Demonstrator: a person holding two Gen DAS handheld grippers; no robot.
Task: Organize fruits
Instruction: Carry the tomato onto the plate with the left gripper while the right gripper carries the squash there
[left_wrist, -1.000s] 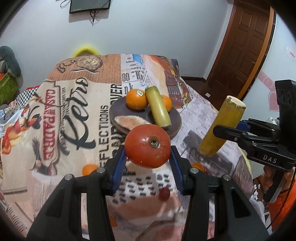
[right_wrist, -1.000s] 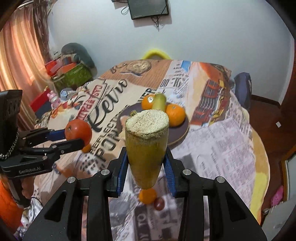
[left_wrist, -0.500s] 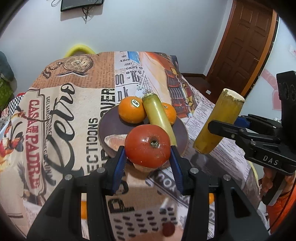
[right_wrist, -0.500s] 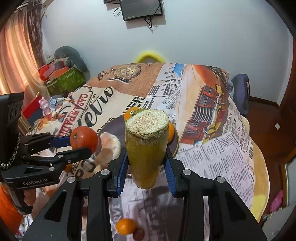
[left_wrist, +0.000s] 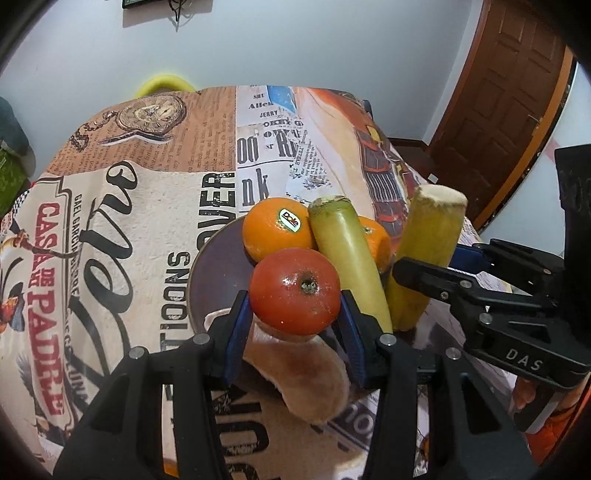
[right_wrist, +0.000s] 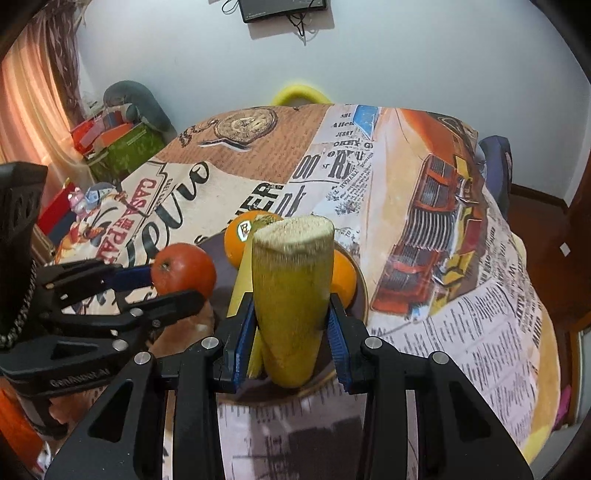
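Observation:
My left gripper (left_wrist: 293, 314) is shut on a red tomato (left_wrist: 294, 291) and holds it just above the dark round plate (left_wrist: 214, 266). On the plate lie an orange with a sticker (left_wrist: 275, 227), a second orange (left_wrist: 376, 243), a pale green stalk (left_wrist: 347, 254) and a beige shell-like piece (left_wrist: 310, 373). My right gripper (right_wrist: 291, 336) is shut on a thick yellow-green stalk (right_wrist: 291, 299) and holds it upright over the plate's near right side; it also shows in the left wrist view (left_wrist: 424, 258). The tomato shows in the right wrist view (right_wrist: 183, 273).
The table wears a printed newspaper-style cloth (left_wrist: 129, 229). A yellow chair back (right_wrist: 299, 94) stands behind the far edge, and a wooden door (left_wrist: 517, 92) is at the right. Boxes and bags (right_wrist: 118, 147) sit at the far left.
Both grippers have moved forward and down toward the plate with their loads. The tomato and the yellow stalk now hang right over the plate, close to the fruit on it.

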